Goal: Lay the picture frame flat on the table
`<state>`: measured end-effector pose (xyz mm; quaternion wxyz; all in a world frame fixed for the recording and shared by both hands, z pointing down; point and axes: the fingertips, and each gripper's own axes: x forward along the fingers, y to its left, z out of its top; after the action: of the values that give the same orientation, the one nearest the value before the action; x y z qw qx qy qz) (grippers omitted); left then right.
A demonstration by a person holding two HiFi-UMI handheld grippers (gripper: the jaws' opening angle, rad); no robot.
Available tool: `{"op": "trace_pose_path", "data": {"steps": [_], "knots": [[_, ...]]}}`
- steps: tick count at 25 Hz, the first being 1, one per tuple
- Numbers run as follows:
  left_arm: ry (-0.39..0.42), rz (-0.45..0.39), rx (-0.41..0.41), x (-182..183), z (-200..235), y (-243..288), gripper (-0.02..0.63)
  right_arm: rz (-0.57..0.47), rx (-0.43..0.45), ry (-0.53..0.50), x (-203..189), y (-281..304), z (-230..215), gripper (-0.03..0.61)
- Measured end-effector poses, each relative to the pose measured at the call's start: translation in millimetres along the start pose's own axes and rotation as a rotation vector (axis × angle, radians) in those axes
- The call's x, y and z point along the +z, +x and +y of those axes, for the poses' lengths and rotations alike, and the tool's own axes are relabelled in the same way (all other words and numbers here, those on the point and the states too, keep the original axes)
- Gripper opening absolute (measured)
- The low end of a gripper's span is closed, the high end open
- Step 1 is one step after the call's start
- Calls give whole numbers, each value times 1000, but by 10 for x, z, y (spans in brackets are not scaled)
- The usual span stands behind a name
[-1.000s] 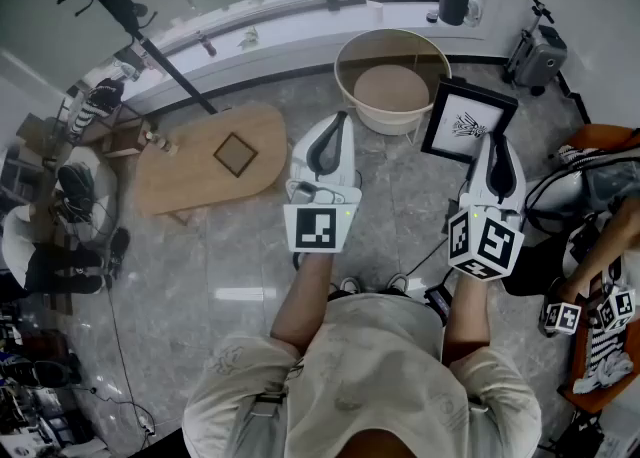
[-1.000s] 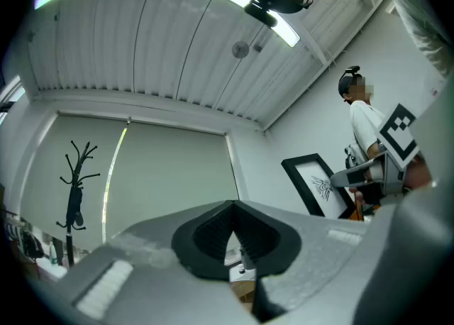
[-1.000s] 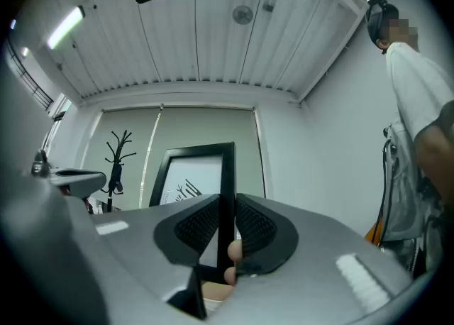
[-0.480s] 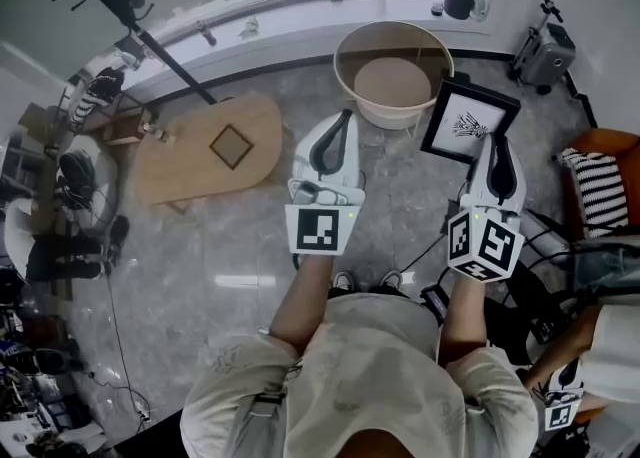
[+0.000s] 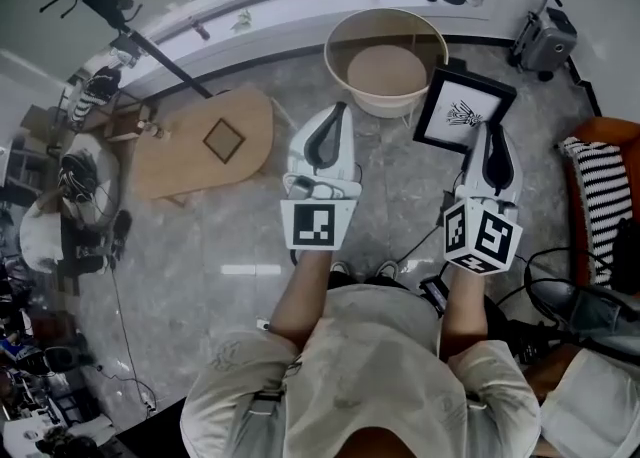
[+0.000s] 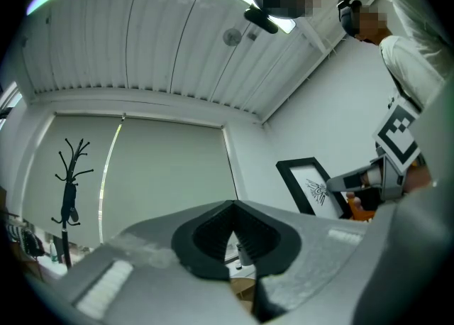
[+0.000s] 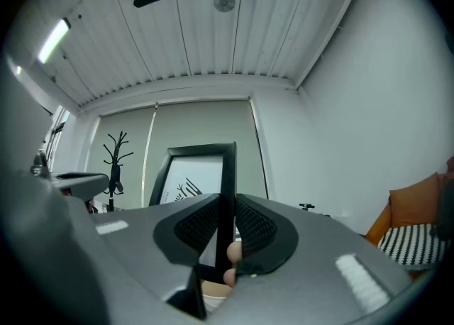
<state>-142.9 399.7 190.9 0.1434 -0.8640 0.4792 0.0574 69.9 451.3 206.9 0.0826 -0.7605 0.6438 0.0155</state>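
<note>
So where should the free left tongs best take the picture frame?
Probably the bare black border opposite the right tongs, coming edge-on from the left: the picture frame is thin and flat, so only its rim fits between them.

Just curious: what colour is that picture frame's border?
The picture frame is black, clearest in the head view.

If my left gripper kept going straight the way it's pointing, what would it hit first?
Likely the round beige tub, whose rim lies just ahead of the left gripper; held high, it may pass over to the pale window blind. Depth is unclear.
</note>
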Motion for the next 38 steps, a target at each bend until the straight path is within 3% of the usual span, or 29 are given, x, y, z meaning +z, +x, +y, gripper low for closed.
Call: {"op": "trace_pose_path", "data": {"steps": [11, 21, 27, 38], "knots": [[-2, 50, -26, -243, -298, 243, 3, 56, -12, -2, -253, 123, -348, 72], [-37, 14, -56, -527, -222, 737, 3, 64, -44, -34, -439, 521, -440, 72], [-46, 2, -79, -592, 58, 1210, 3, 73, -67, -53, -421, 1025, -371, 72], [-85, 21, -44, -970, 913, 1864, 3, 91, -51, -86, -545, 2041, 112, 72]]}}
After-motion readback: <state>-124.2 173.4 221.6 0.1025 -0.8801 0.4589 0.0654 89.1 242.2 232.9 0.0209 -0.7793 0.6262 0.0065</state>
